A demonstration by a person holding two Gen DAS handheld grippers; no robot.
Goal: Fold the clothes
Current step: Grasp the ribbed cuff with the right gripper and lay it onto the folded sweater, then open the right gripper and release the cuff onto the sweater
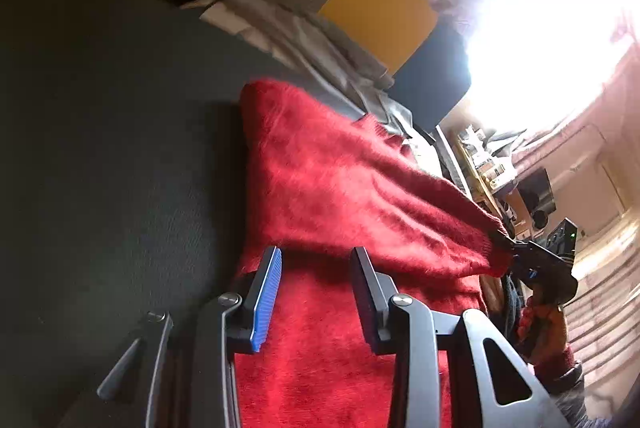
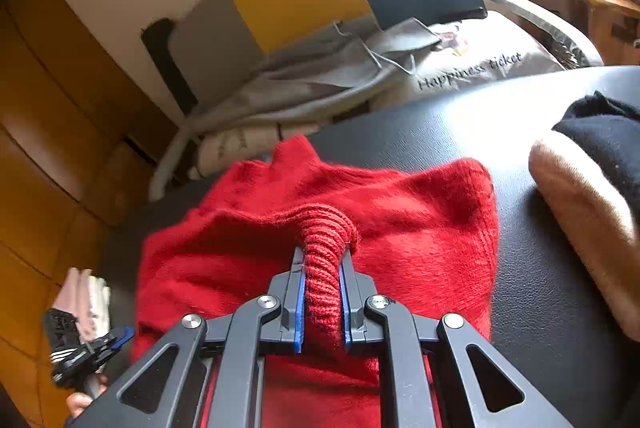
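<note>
R wrist: sweater cuff (image 2: 324, 268) lengthwise in claw (image 2: 322, 298)

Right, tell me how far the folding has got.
Early. Done: the red sweater lies on the black surface, partly doubled over. In hand: the right claw grips its ribbed cuff, sleeve lifted; the left claw hovers open. Left: laying the sleeve across and folding the body.

Black leather surface (image 2: 460, 131), perhaps window glare (image 1: 540, 39).
</note>
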